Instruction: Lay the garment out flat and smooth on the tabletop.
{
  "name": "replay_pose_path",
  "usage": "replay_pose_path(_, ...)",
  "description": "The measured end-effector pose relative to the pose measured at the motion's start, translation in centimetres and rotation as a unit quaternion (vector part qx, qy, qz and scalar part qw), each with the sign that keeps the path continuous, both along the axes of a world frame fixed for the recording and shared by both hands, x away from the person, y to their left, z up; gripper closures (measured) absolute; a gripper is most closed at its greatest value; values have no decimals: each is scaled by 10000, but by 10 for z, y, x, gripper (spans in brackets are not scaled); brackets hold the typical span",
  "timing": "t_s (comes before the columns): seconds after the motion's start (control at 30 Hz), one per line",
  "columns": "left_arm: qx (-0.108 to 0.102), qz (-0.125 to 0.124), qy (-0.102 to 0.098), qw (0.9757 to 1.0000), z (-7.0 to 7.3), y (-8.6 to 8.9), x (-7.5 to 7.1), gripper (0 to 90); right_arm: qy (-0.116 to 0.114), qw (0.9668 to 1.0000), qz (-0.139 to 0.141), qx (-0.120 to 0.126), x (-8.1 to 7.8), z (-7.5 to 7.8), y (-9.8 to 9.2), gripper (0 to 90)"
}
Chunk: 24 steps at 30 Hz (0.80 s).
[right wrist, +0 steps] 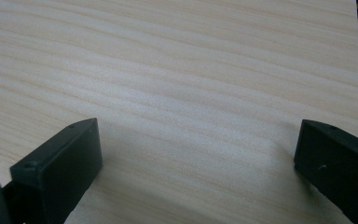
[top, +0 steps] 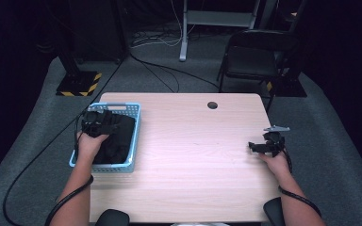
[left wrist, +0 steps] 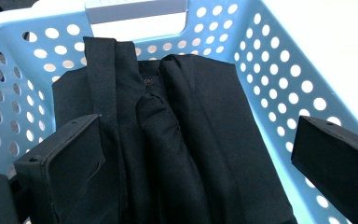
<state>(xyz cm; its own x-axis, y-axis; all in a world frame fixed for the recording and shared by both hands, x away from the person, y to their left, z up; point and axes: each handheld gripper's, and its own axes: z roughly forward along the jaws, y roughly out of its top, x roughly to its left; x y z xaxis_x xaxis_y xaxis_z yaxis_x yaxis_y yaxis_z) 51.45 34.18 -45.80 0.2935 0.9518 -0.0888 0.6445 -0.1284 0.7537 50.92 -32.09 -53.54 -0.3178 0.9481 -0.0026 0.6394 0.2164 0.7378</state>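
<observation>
Left tongs [top: 104, 123] poised over the blue basket [top: 133, 136], spread wide, nothing between the jaws. Directly ahead of and below those jaws, in the left gripper view, a black garment [left wrist: 182, 140] bundled into the basket [left wrist: 279, 60], folds and ridges running lengthwise away from the tongs [left wrist: 200, 163] toward the far handle end. Long axis of the folds therefore roughly in line with the reach, crossways to the gap between the jaws, so a straight descent looks likely to bracket a ridge of cloth rather than slide along it. Left jaw already at or against the cloth edge; contact hard to confirm. Right jaw beside the perforated basket wall, apart from the fabric.

Right tongs [top: 264, 146] well off to the far side of the counter [top: 198, 150], resting low near its right edge, likewise released and holding nothing; bare wood grain [right wrist: 177, 93] ahead of them [right wrist: 196, 158] in the right gripper view. Garment far away across the counter from these tongs, basket between.

Nearer by a wide margin: the left hand [top: 90, 143]. Probable next step: lowering the left tongs into the basket and pinching the central ridge of fabric just ahead. Risk, as a judgement: catching only a thin fold, or snagging the basket wall with the outer jaw.
</observation>
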Motion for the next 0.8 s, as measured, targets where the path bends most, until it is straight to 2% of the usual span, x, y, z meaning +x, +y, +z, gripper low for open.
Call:
replay_pose_path(0.37,40,139,127,9998,-7,1,5,19,0,10000,5,0,0,0,0,0)
replay_pose_path(0.8,114,275,395,9988,-20,4,9,19,1,10000,18,1,0,0,0,0)
